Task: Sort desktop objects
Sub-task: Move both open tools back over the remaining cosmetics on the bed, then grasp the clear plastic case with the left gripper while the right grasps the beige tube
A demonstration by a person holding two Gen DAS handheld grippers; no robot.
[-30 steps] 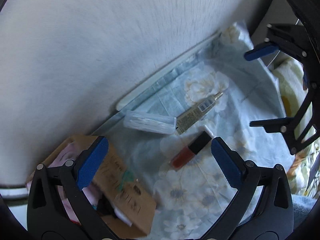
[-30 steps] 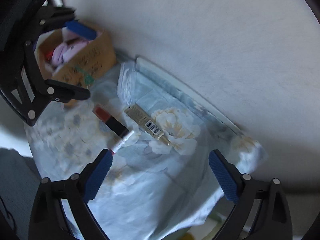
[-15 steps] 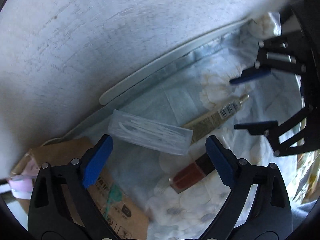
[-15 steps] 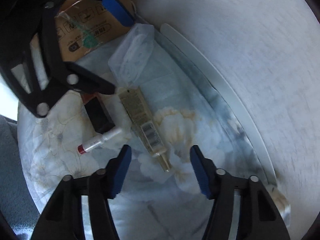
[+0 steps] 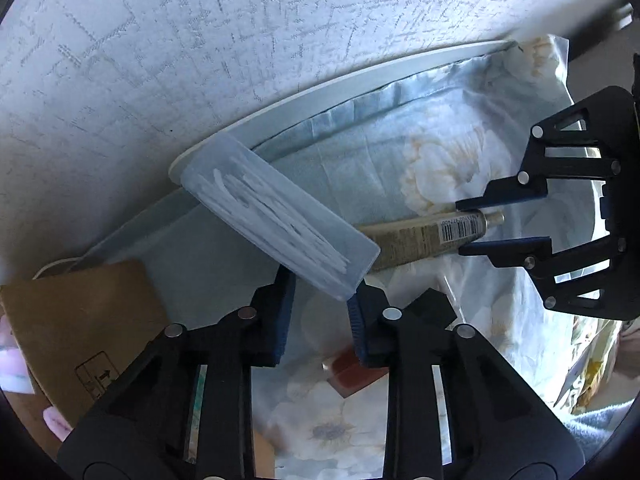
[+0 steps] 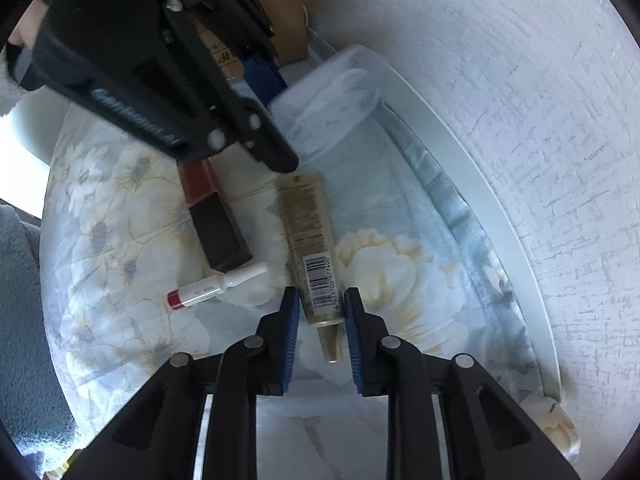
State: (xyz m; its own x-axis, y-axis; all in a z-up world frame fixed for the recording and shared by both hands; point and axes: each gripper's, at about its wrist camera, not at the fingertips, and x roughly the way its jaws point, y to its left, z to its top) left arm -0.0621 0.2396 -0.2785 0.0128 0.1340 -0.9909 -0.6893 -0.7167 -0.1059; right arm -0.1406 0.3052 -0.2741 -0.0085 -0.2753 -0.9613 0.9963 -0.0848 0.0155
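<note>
Two handheld claws are working close together over a table draped w/ a pale blue floral cloth (image 6: 120, 208), right beside a textured white wall (image 5: 200, 40).

The left claw (image 5: 318, 292) is pointing down, its jaws having just been closing; they are now standing narrow on the near end of a clear plastic box (image 5: 276, 224) w/ white sticks inside. The box is lying at a slant, its far end reaching the table's white rim (image 5: 360, 84) by the wall.

The right claw (image 6: 320, 308) has also just been closing. Its blue pads are now pinching the neck end of a gold tube (image 6: 310, 240) w/ a barcode, which is lying flat on the cloth; the tube's nozzle tip is sticking out toward the camera between the fingers.

Crowding the area: in the right wrist view, the left claw's black frame is filling the upper left, blocking part of the clear box and the tube's far end. A lip gloss w/ red body and dark cap (image 6: 212, 208) is lying just left of the tube, roughly parallel to it. A small white vial w/ red end (image 6: 212, 286) is lying near the dark cap, just left of the right claw. A brown cardboard box (image 5: 80, 320) is sitting at the cloth's left edge in the left wrist view, near the left claw. Grey fleecy fabric (image 6: 20, 320) is showing beyond the cloth's edge.
</note>
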